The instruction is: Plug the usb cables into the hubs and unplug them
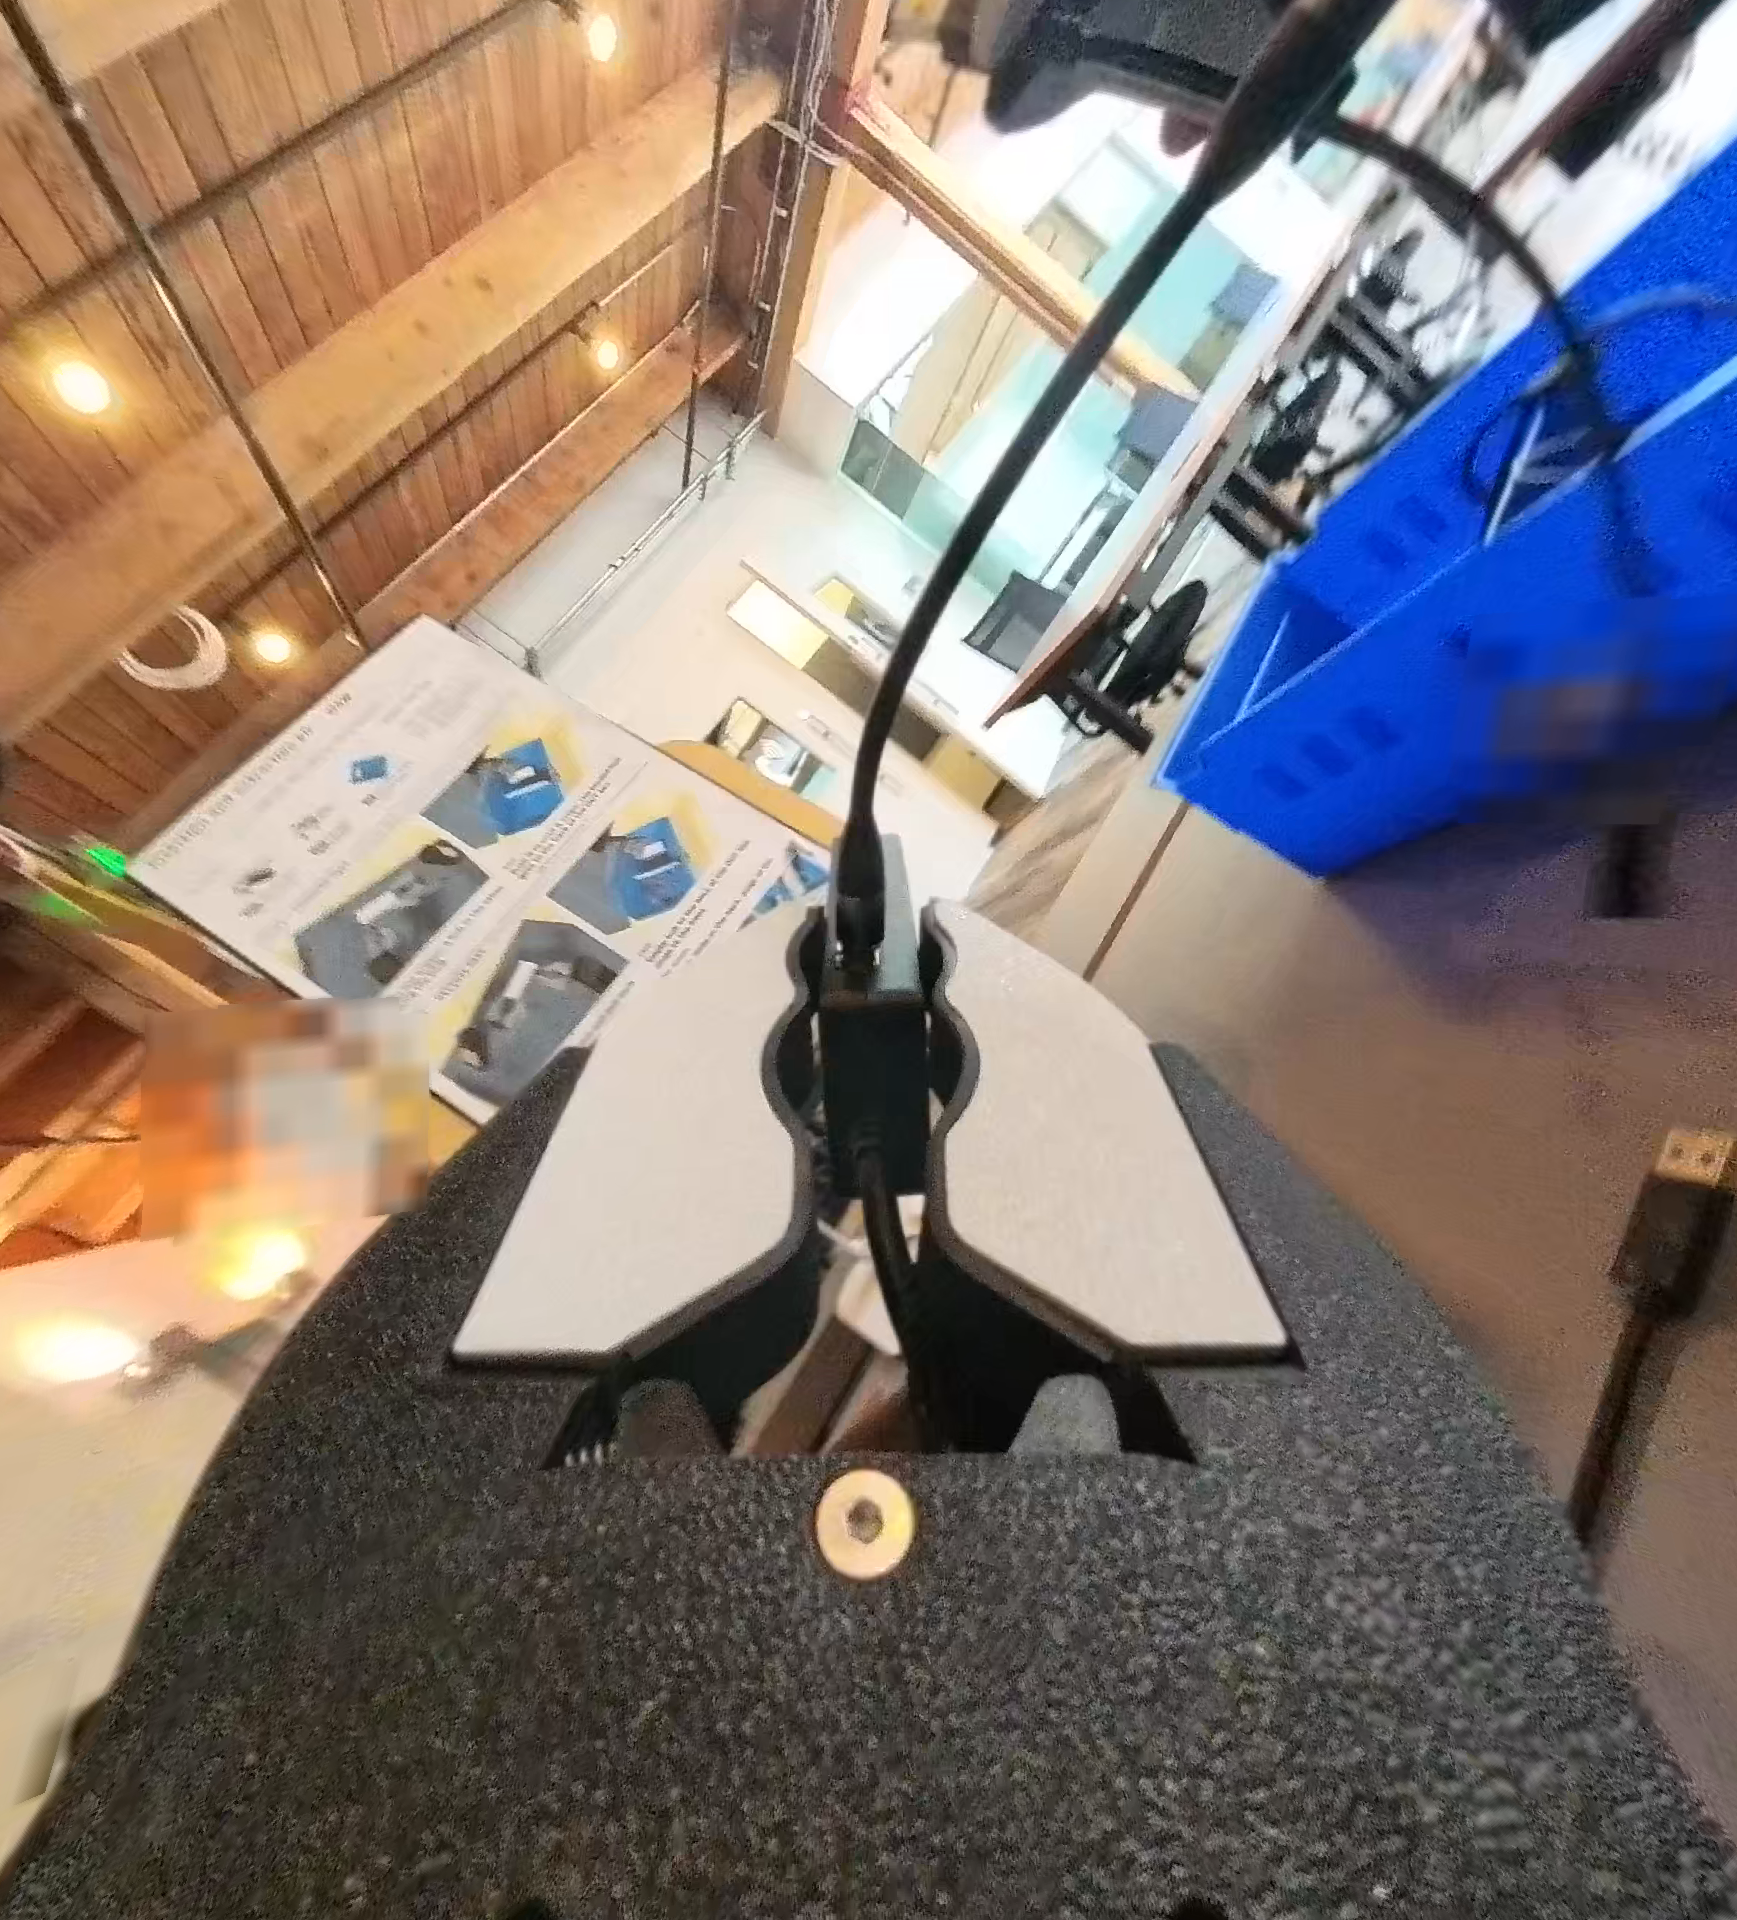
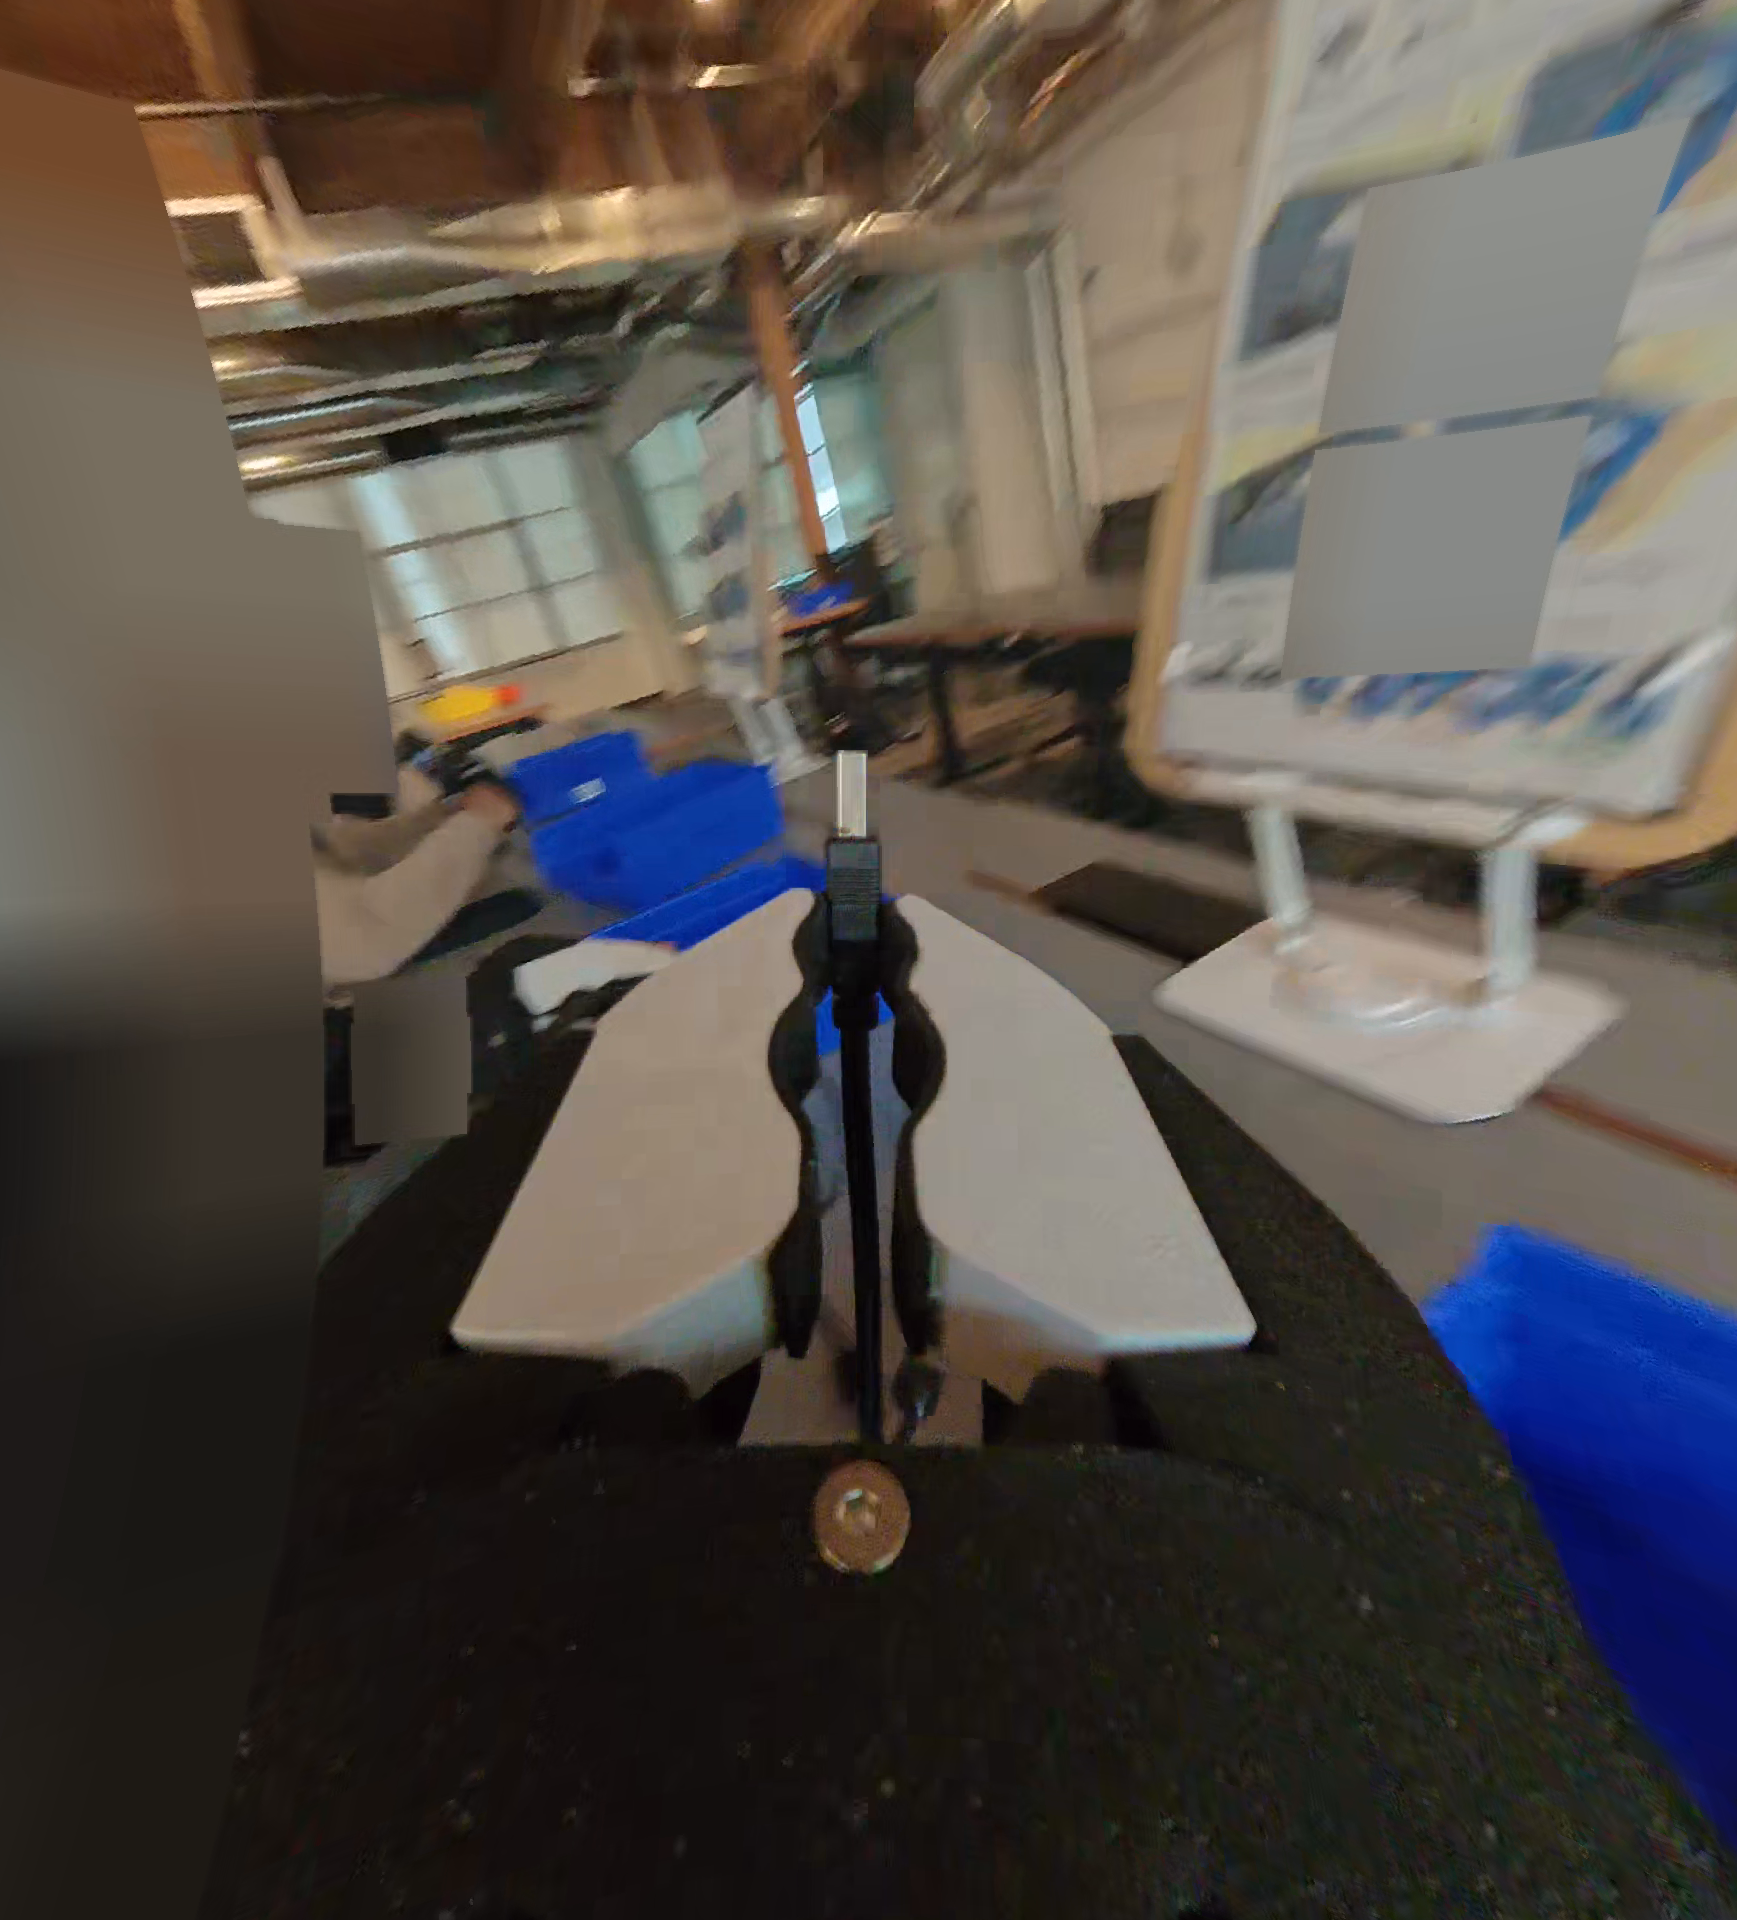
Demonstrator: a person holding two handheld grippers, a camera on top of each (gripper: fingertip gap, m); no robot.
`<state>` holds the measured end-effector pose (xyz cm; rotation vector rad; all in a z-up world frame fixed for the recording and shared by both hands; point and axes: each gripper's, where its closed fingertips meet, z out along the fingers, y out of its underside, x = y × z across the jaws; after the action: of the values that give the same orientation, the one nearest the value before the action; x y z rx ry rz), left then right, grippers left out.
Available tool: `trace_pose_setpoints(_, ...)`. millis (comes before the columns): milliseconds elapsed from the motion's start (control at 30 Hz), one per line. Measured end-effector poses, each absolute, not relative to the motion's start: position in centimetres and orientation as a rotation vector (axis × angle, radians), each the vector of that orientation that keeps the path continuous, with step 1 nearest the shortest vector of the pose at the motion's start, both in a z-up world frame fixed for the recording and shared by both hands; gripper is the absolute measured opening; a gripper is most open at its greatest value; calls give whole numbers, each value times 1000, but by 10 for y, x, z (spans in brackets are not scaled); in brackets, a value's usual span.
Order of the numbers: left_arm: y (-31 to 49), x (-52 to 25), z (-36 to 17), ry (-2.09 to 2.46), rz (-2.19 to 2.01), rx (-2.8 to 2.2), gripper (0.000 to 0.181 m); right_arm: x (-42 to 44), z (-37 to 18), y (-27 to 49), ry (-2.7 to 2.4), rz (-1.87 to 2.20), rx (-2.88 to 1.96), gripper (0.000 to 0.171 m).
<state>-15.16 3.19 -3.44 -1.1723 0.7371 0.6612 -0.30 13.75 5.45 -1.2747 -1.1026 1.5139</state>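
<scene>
My left gripper is shut on a black USB hub and holds it up in the air, tilted. A black cable is plugged into the hub's front end and arcs up to the top right. The hub's own lead runs back between the fingers. A loose USB plug on a black cable lies on the grey table at right. My right gripper is shut on a black USB cable plug; its silver metal tip points forward, free in the air.
A blue plastic bin with cables in it stands on the grey table at right. An instruction board stands on a white stand. More blue bins sit farther off, and one is close at right. The gap from one gripper's tips to the other's is roughly 20 cm.
</scene>
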Motion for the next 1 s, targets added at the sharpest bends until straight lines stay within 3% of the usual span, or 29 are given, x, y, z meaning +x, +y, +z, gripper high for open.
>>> trace_pose_setpoints(167, 42, -161, -26, 610, 507, -1159, 16, 44, 50, 213, -999, 1008, -1362, 8)
trace_pose_setpoints(333, 45, -160, -44, 642, 429, -1205, 17, 69, -33, 247, -1063, 747, -1715, 12)
trace_pose_setpoints(467, 43, -154, -52, 677, 347, -1200, 17, 75, -77, 265, -1133, 494, -1790, 72)
trace_pose_setpoints(533, 40, -145, -55, 720, 282, -1195, 17, 70, -65, 263, -1186, 360, -1663, 80)
trace_pose_setpoints(633, 32, -132, -52, 755, 161, -1162, 16, 31, -29, 219, -1352, 322, -1292, 76)
trace_pose_setpoints(767, 16, -107, -44, 790, -48, -1092, 16, -36, -28, 94, -1702, 649, -801, 70)
trace_pose_setpoints(933, -6, -75, -33, 831, -277, -992, 17, -69, -47, 21, -1783, 916, -539, 48)
trace_pose_setpoints(1000, -13, -70, -27, 823, -344, -956, 17, -68, -51, 11, -1775, 977, -482, 25)
